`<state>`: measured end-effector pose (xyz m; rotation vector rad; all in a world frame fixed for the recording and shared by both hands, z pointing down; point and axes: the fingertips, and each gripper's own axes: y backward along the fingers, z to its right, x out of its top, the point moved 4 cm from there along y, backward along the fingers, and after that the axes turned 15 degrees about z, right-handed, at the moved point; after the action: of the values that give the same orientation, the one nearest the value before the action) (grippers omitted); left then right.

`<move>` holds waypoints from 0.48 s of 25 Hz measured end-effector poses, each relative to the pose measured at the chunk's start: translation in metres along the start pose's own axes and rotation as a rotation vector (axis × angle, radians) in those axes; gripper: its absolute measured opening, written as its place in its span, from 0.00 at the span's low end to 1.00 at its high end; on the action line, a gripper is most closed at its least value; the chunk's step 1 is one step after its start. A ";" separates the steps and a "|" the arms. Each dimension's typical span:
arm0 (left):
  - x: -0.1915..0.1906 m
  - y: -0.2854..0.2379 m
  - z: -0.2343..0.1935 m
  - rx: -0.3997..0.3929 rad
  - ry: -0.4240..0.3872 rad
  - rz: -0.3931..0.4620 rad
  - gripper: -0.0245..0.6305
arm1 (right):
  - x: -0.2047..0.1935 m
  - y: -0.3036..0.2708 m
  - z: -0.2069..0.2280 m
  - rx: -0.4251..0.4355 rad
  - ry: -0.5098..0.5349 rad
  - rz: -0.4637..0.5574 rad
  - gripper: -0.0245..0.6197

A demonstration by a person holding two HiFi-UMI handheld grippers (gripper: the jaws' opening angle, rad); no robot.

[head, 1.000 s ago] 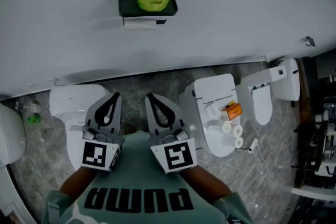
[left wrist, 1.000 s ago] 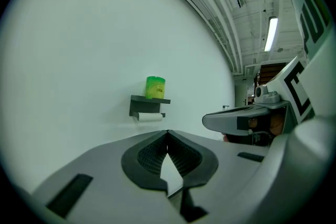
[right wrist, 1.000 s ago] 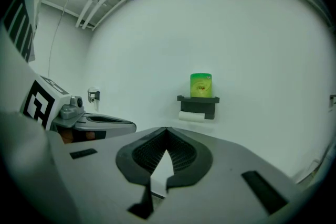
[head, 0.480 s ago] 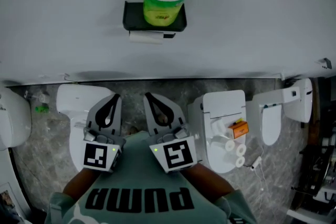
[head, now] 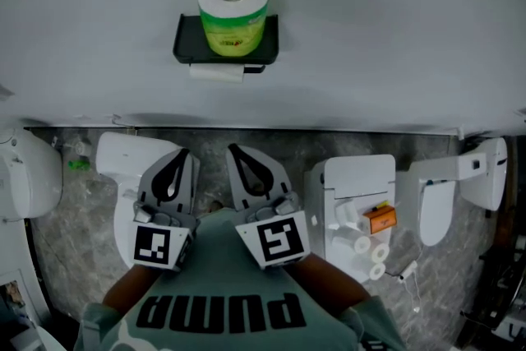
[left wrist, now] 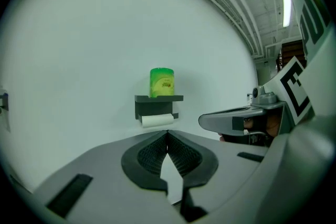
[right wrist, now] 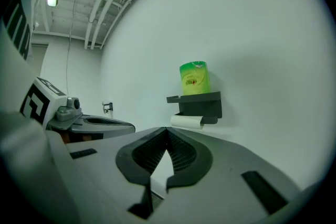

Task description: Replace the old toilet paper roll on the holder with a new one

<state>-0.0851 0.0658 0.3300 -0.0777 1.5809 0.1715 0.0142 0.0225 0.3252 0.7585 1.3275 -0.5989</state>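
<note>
Shift, head view: against the earlier frames, the black wall-mounted holder shelf (head: 185,41) is now a little further left in the picture. Both grippers are kept low before the chest, well apart from it.
New roll, head view: the full toilet paper roll in a green printed wrapper (head: 233,16) is stood upright on top of the shelf.
Old roll, head view: the thin, nearly spent white roll (head: 216,72) is hung just beneath the shelf.
Writing, head view: "PUMA" is read upside down on the green shirt (head: 218,312).
Left gripper, left gripper view: the left gripper (left wrist: 167,135) is seen with fingers clenched together and nothing between them.
Wrapper print, left gripper view: a small emblem is seen, but no word can be made out.
Right gripper, right gripper view: the right gripper (right wrist: 167,131) is likewise clenched on nothing, with the holder well ahead.
Handling, judged: the new roll is expected to be light, soft and crushable, and its film wrapper somewhat slippery. It is best taken across its sides at mid-height with a gentle squeeze. The old roll is judged very light and easily flattened.
</note>
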 end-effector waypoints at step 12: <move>0.002 -0.033 0.039 0.061 -0.048 -0.013 0.04 | 0.004 0.009 0.054 0.049 -0.073 0.041 0.04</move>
<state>-0.0413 0.0394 0.3258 -0.0362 1.5360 0.1146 0.0553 -0.0136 0.3261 0.7944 1.2318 -0.6225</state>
